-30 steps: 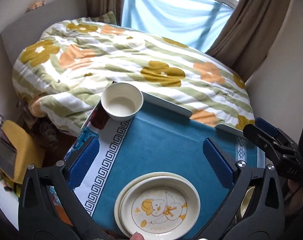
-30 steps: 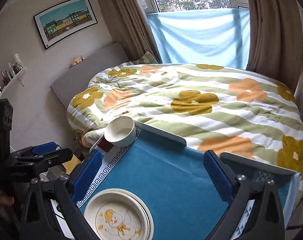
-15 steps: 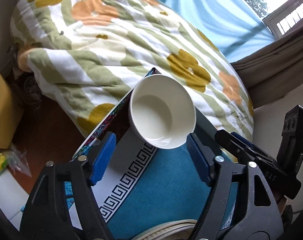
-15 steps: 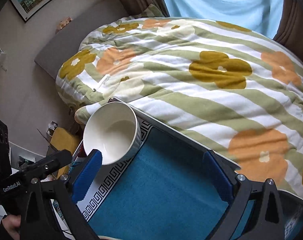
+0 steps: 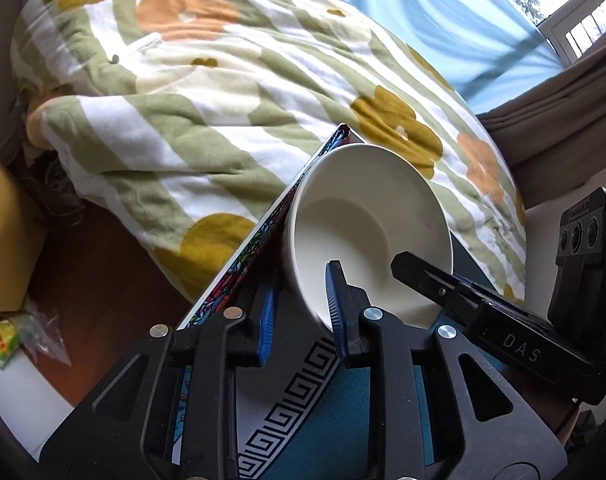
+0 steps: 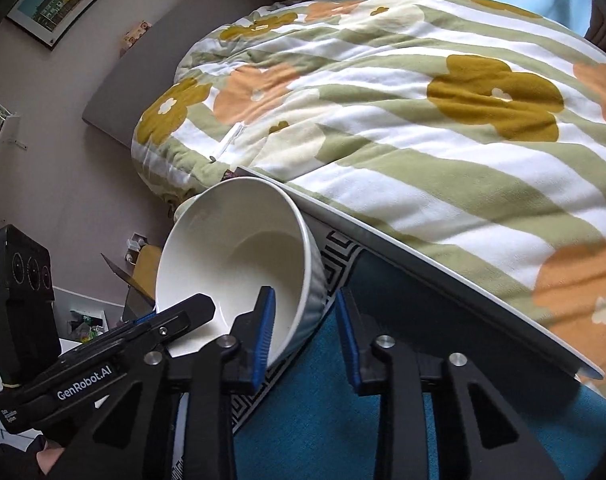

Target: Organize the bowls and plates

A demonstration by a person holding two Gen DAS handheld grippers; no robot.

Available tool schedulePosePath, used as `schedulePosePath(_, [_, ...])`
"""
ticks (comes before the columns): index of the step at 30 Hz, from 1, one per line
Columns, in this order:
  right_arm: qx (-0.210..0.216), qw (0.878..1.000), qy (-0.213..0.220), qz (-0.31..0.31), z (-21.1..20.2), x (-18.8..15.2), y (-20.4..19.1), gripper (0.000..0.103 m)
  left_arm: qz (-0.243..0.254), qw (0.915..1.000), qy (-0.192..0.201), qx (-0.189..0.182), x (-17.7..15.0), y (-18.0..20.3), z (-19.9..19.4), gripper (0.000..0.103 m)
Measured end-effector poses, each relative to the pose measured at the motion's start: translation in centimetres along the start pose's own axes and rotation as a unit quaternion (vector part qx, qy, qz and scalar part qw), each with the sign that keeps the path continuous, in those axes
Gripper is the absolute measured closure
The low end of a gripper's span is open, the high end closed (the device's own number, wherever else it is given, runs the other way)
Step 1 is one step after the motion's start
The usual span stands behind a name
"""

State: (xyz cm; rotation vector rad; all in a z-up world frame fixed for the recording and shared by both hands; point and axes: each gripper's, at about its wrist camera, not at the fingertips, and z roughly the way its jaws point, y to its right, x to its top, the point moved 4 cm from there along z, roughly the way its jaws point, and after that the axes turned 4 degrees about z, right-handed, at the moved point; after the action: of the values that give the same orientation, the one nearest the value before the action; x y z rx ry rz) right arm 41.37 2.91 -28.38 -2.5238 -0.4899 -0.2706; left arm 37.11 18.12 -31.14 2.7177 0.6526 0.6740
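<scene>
At the far left corner of the desk (image 5: 335, 412), beside the flowered bed quilt (image 6: 403, 120), the white bowl (image 5: 367, 232) sits with its rim straddled on opposite sides by the closing left gripper (image 5: 299, 312) and closing right gripper (image 6: 305, 328), each grasping the bowl wall.
</scene>
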Motion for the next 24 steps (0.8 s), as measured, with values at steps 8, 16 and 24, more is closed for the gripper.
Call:
schedulePosePath(8, [-0.006, 1.0, 0.018, -0.001, -0.9, -0.5, -0.3, 0.081, 0.033, 0.9992, 0.011, 0.018, -0.1, 0.9, -1.0, 0.082])
schedulePosePath(16, [-0.005, 0.998, 0.059, -0.004, -6.8, -3.0, -1.1, 0.081, 0.07, 0.9964, 0.044, 0.015, -1.9, 4.7, -6.6, 0.082])
schedulePosePath(24, [-0.019, 0.993, 0.116, -0.002, -18.1, -9.5, -1.0, 0.081, 0.108, 0.9917, 0.069, -0.013, -8.5, 12.0, -14.2, 0.082])
